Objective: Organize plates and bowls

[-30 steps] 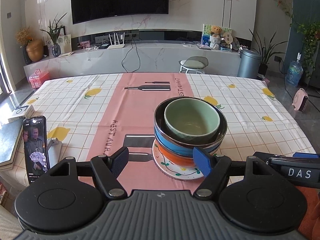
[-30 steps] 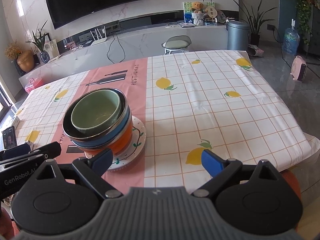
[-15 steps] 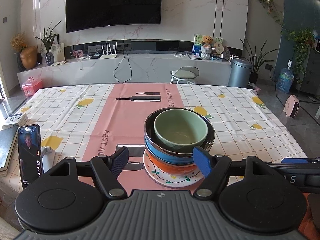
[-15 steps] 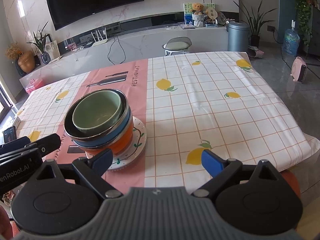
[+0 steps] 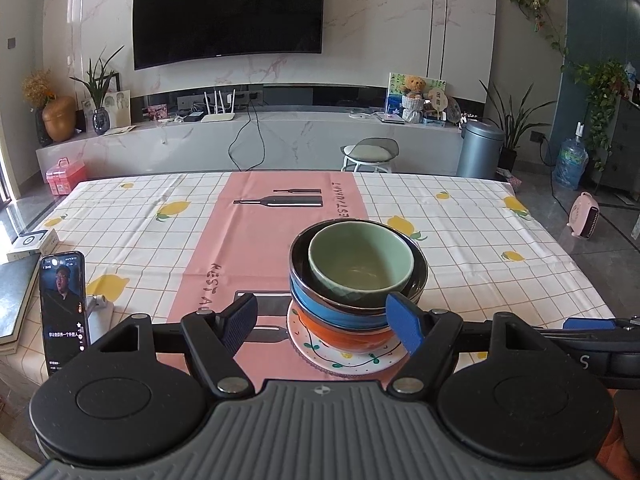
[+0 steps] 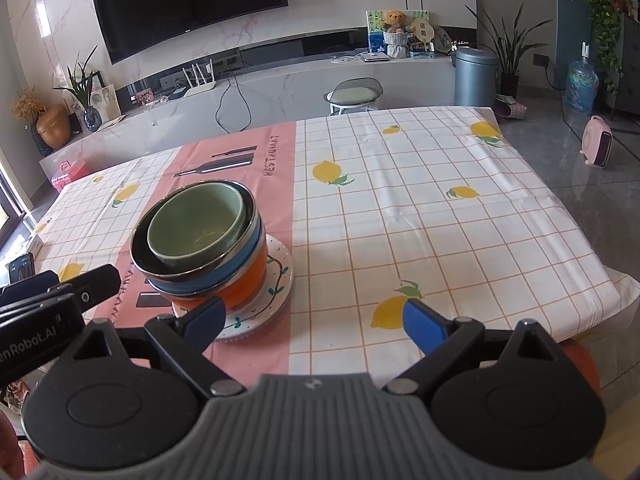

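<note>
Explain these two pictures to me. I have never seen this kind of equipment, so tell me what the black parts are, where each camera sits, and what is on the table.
No robot here: a person holds a two-finger gripper in each hand, with a wide-angle camera on each looking forward. One picture is from the left gripper, the other from the right gripper. The black parts at the bottom are their bodies; the blue-tipped fingers stand apart, holding nothing. On the tablecloth sits a stack: green bowl inside a dark bowl, over a blue bowl and an orange bowl, on a patterned plate. A phone stands at the left.
</note>
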Available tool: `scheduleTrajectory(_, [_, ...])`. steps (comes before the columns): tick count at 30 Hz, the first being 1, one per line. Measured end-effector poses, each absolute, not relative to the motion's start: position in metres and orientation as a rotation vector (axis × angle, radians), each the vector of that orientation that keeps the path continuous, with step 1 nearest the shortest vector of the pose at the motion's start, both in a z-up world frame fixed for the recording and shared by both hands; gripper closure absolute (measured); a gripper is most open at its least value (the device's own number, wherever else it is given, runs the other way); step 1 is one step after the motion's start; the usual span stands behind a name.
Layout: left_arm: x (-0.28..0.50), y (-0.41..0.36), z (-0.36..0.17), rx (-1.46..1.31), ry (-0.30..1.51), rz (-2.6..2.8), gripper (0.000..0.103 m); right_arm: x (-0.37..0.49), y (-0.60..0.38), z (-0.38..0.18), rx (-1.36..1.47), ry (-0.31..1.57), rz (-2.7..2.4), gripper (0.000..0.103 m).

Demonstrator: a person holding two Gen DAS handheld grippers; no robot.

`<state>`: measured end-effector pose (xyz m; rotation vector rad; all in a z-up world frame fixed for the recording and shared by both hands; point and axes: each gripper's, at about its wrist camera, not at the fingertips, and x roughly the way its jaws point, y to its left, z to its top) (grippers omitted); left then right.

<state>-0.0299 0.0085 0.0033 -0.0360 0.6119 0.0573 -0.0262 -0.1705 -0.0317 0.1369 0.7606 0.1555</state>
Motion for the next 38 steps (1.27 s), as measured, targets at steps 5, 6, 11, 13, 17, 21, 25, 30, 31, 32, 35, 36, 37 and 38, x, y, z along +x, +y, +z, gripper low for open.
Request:
scheduleTrajectory(5, [-0.033,0.008,0.004,-0.034,0.604,0.051,0.017,-0.029,-0.170,-0.031,0.134,0.754,0.156,0.009])
scheduleTrajectory(6, [-0.034,0.007,0.005,-0.032,0.601,0.051,0.017,-0.030,-0.170,-0.031,0.134,0.753,0.157,0.009])
scheduleTrajectory(11, [-0.036,0.007,0.006,-0.029,0.594,0.050,0.017,-0.032,-0.169,-0.030,0.133,0.749,0.160,0.009])
scheduleTrajectory(13, [-0.036,0.007,0.006,-0.029,0.594,0.051,0.017,-0.033,-0.169,-0.030,0.133,0.748,0.161,0.009])
scheduleTrajectory(17, [-0.037,0.007,0.007,-0.028,0.594,0.054,0.017,-0.034,-0.169,-0.029,0.134,0.745,0.161,0.009])
scheduleTrajectory(21, [-0.038,0.007,0.008,-0.031,0.592,0.053,0.017,-0.036,-0.168,-0.028,0.131,0.740,0.163,0.009])
scheduleTrajectory(25, [-0.041,0.008,0.008,-0.031,0.585,0.055,0.017,-0.038,-0.168,-0.027,0.128,0.736,0.166,0.009])
scheduleTrajectory(30, [-0.043,0.009,0.009,-0.035,0.578,0.050,0.017,-0.039,-0.167,-0.027,0.126,0.734,0.167,0.009])
scheduleTrajectory(31, [-0.043,0.009,0.009,-0.036,0.576,0.048,0.017,-0.040,-0.167,-0.027,0.125,0.733,0.167,0.009])
scheduleTrajectory(32, [-0.044,0.010,0.010,-0.037,0.575,0.047,0.017,-0.040,-0.167,-0.026,0.124,0.732,0.167,0.009])
scheduleTrajectory(35, [-0.046,0.012,0.010,-0.047,0.570,0.043,0.017,-0.041,-0.165,-0.026,0.120,0.731,0.168,0.009])
scheduleTrajectory(36, [-0.046,0.012,0.010,-0.049,0.570,0.045,0.017,-0.041,-0.165,-0.026,0.118,0.731,0.169,0.009])
scheduleTrajectory(37, [-0.046,0.014,0.010,-0.051,0.570,0.047,0.017,-0.042,-0.164,-0.026,0.117,0.731,0.171,0.009])
scheduleTrajectory(38, [-0.046,0.014,0.009,-0.052,0.571,0.048,0.017,-0.042,-0.164,-0.026,0.116,0.732,0.173,0.009])
